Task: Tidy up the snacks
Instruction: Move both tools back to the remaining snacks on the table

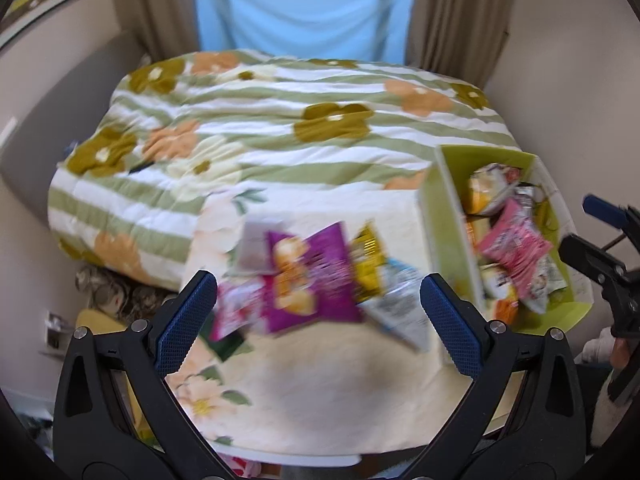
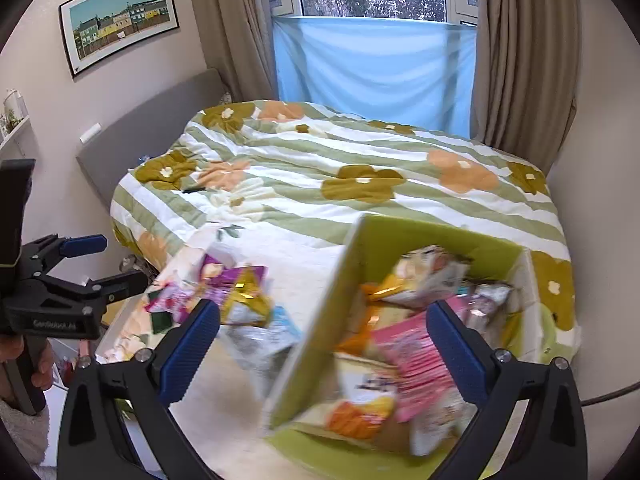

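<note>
Several snack packets lie loose on the cream floral tablecloth (image 1: 320, 392): a purple packet (image 1: 316, 276), a yellow one (image 1: 368, 260), a pink-and-white one (image 1: 236, 312) and a white-and-blue one (image 1: 400, 312). A green box (image 1: 452, 232) to their right holds several packets, with a pink packet (image 1: 516, 248) on top. My left gripper (image 1: 318, 320) is open and empty above the loose pile. My right gripper (image 2: 322, 352) is open and empty above the box's (image 2: 316, 344) left wall; the pink packet (image 2: 408, 364) lies under it. Both views are blurred.
A bed with a green-striped floral quilt (image 1: 280, 120) lies beyond the table. A window with a blue cloth (image 2: 376, 68) and beige curtains are behind it. A framed picture (image 2: 120, 20) hangs on the left wall.
</note>
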A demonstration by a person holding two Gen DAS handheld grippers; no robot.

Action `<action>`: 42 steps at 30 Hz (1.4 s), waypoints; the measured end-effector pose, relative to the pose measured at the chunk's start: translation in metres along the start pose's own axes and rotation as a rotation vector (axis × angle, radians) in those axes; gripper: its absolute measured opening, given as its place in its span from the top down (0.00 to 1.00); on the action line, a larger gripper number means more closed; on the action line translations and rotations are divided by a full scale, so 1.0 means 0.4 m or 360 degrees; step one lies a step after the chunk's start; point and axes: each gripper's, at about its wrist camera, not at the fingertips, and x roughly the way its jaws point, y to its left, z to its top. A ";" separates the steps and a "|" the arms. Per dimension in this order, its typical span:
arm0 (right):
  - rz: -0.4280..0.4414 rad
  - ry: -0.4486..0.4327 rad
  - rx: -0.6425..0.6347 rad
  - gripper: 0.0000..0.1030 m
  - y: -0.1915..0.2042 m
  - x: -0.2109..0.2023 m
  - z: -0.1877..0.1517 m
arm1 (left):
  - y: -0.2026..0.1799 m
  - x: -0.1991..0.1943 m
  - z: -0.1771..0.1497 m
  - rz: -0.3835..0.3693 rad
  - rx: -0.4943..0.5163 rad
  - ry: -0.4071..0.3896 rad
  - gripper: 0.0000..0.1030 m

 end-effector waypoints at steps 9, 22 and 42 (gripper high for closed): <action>-0.0046 0.0055 0.0115 0.00 0.199 0.128 -0.061 | 0.255 0.067 -0.092 -0.0029 -0.0069 0.0115 0.02; -0.0252 0.0101 0.0258 0.00 0.290 0.280 -0.111 | 0.378 0.313 -0.241 -0.0080 -0.0133 0.0395 0.02; -0.0366 0.0136 0.0052 0.03 0.236 0.416 -0.081 | 0.352 0.502 -0.286 0.0153 -0.0293 0.0431 0.26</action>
